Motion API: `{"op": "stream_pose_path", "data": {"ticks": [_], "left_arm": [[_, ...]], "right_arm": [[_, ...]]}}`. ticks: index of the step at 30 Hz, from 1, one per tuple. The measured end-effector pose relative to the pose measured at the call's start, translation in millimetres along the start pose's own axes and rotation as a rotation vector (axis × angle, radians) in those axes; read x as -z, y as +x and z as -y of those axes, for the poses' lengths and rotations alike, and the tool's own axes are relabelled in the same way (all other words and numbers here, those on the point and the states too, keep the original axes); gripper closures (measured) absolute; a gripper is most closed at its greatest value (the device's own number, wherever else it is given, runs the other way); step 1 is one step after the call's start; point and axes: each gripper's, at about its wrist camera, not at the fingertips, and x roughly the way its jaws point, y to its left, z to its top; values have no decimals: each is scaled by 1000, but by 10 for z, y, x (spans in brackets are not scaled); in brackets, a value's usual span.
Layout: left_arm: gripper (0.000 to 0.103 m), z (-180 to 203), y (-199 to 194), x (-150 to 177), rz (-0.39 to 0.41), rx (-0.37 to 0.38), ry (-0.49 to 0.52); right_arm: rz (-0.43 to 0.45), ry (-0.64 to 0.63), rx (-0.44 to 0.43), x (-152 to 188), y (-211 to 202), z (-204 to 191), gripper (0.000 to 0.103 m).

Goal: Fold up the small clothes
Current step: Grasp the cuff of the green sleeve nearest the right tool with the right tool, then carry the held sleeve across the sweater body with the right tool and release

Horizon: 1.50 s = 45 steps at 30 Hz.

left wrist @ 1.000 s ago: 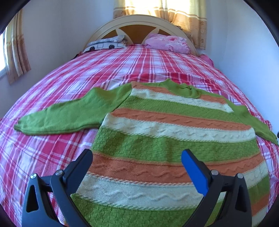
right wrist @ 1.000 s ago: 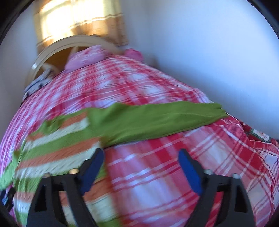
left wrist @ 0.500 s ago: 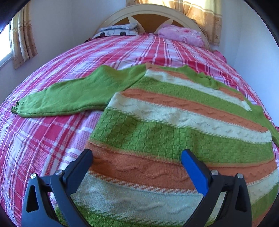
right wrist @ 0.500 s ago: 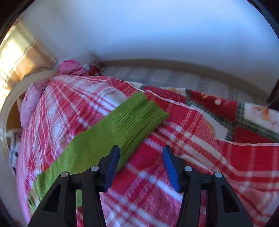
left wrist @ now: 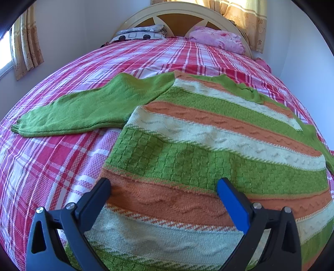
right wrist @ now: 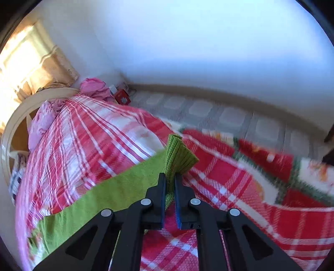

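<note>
A knitted sweater [left wrist: 208, 150] with green, orange and cream stripes lies flat on the bed, its green left sleeve [left wrist: 83, 114] stretched out to the left. My left gripper [left wrist: 162, 189] is open and hovers just above the sweater's lower body, over an orange stripe. In the right wrist view my right gripper [right wrist: 170, 179] is shut on the ribbed cuff [right wrist: 177, 156] of the sweater's other green sleeve [right wrist: 117, 193], and the cuff stands up between the fingers.
The bed has a red, pink and white plaid cover [left wrist: 52, 166]. A rounded headboard [left wrist: 183, 14] and pillows [left wrist: 217, 38] are at the far end. A wall and tiled floor [right wrist: 208, 110] run along the bed's right side, with a red patterned blanket [right wrist: 271, 179] at that edge.
My right gripper has moved onto the sleeve cuff and shut on it, lifting the cuff. My left gripper has moved lower and closer over the sweater's body and stays open.
</note>
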Motion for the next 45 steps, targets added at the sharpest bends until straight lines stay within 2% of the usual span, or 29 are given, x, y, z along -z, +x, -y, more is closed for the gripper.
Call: {"op": "stream_pose_path", "data": {"ticks": [3,6,12,17,19,24,31,35,38,41,42,43,45], "left_arm": [[0,-9,-6,-3,1,3,1],[0,-2,-44,-11,8,11,8],[0,-123,-338,-70,67,54,23],[0,-422,-593,-151,124,77,-19],[0,-596,-683,-160,152,61,-35],[0,-958,-744,-130,176,3,-90],[0,-1467,-637,-47,156,-44,-208],[0,-1618,-604,-8,159,-54,-246],[0,-1667,-582,-3,162,-61,-249],[0,-1674,-555,-8,162,-65,-247],[0,-1672,-546,-8,160,-64,-247],[0,-1676,-529,-9,157,-62,-247],[0,-1716,-501,-5,155,-59,-249]], "right_arm": [[54,-106,-30,-26,-285,-331,96],[110,-243,-81,23,-670,-903,97],[178,-479,-211,442,-1334,-2106,97],[174,-649,-336,1188,-1609,-3124,97],[162,-721,-380,1610,-1649,-3532,97],[77,-843,-443,2526,-1514,-4207,97],[-10,-960,-449,3448,-1303,-4569,97],[-40,-992,-439,3666,-1177,-4631,97],[-113,-995,-494,3758,-1119,-4631,97],[-233,-968,-564,3788,-1036,-4605,90],[-295,-941,-604,3775,-992,-4593,81],[-353,-896,-687,3729,-980,-4543,67],[-386,-843,-772,3644,-1029,-4455,62]]}}
